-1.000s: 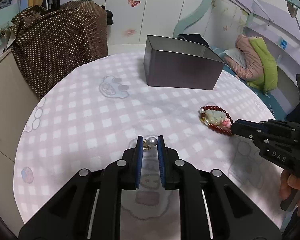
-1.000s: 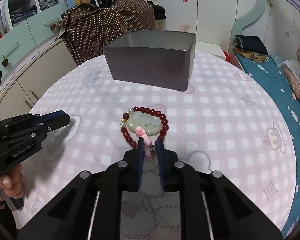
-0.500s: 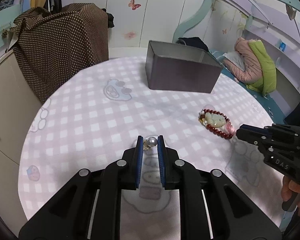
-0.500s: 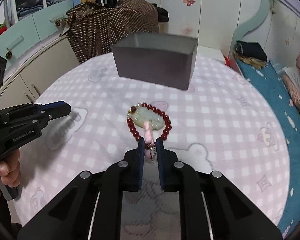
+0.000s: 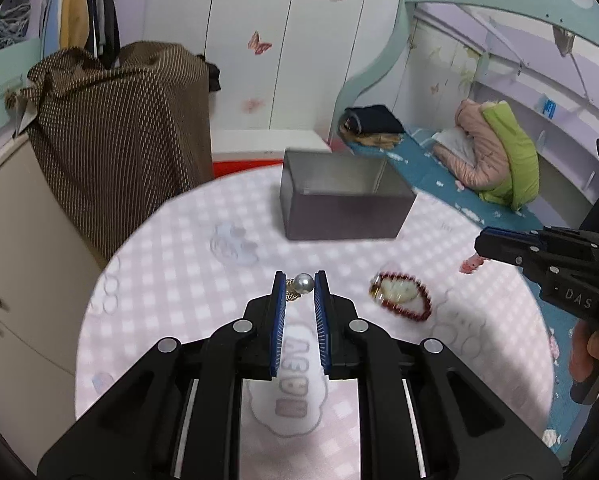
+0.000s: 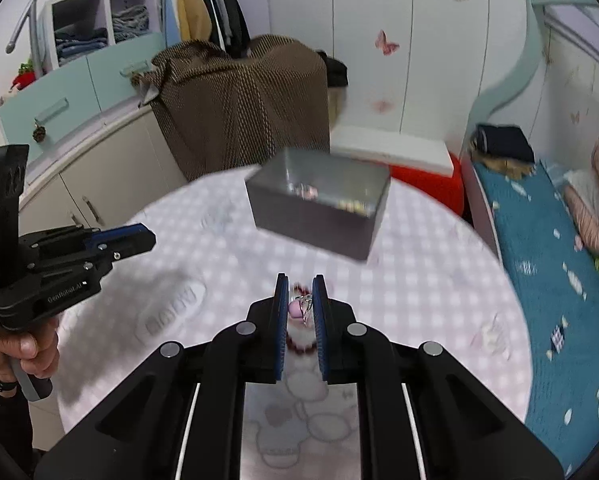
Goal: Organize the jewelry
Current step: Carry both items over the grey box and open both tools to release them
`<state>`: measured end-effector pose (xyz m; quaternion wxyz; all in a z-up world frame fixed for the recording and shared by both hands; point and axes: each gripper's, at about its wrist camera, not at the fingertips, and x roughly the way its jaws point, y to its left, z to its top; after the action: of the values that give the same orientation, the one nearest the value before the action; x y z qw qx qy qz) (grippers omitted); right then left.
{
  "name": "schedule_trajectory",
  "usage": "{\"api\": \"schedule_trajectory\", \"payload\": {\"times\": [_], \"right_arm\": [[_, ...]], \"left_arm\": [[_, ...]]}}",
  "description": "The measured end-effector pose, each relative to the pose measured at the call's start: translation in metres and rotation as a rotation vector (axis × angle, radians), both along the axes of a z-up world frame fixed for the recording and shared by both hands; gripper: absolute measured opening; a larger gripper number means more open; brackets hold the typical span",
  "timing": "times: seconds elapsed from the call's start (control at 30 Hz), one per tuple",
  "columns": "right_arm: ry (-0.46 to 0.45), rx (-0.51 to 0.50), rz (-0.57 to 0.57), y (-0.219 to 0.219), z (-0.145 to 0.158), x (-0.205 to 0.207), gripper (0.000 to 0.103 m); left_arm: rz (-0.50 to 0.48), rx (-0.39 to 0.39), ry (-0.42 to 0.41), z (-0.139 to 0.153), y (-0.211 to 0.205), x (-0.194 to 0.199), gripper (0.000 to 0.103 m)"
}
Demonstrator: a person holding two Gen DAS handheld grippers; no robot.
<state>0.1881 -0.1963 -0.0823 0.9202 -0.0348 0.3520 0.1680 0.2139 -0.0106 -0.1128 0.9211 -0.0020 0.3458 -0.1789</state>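
Across the pink-checked round worktop [image 5: 179, 264], a grey box [image 5: 339, 208] stands at upper centre. Left hand-held gripper [image 5: 300, 284] pinches a pearl earring [image 5: 302, 283]; right hand-held gripper [image 6: 300, 300] clamps the red bead bracelet [image 5: 403, 300]; only the right view shows trinkets inside.

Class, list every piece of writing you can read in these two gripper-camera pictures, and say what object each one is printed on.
"DAS" – white letters on the black body of the right gripper, seen from the left wrist camera.
"GenRobot.AI" – small white lettering, slightly blurred, on the black body of the left gripper, seen from the right wrist camera.
Grey block letters on the pink-and-white checked tablecloth, below the left gripper's fingers: blurred, not legible.
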Motion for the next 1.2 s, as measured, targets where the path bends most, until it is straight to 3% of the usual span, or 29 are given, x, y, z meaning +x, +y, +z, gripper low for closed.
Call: {"api": "schedule_trajectory", "payload": {"times": [0.27, 0.57, 0.77, 0.93, 1.2], "right_arm": [[-0.072, 0.02, 0.026, 0.005, 0.053, 0.027, 0.011], [-0.047, 0.026, 0.021, 0.004, 0.079, 0.085, 0.011], [0.013, 0.045, 0.0, -0.002, 0.075, 0.121, 0.011], [0.061, 0.047, -0.015, -0.002, 0.065, 0.142, 0.011], [0.128, 0.085, -0.054, -0.01, 0.047, 0.161, 0.014]], "left_arm": [[-0.024, 0.012, -0.113, 0.065, -0.01, 0.011, 0.014], [-0.05, -0.016, -0.113, 0.108, -0.039, 0.069, 0.014], [-0.067, -0.034, -0.041, 0.108, -0.059, 0.119, 0.014], [-0.065, -0.039, 0.039, 0.09, -0.073, 0.158, 0.014], [-0.077, -0.033, 0.088, 0.07, -0.083, 0.173, 0.015]]}}
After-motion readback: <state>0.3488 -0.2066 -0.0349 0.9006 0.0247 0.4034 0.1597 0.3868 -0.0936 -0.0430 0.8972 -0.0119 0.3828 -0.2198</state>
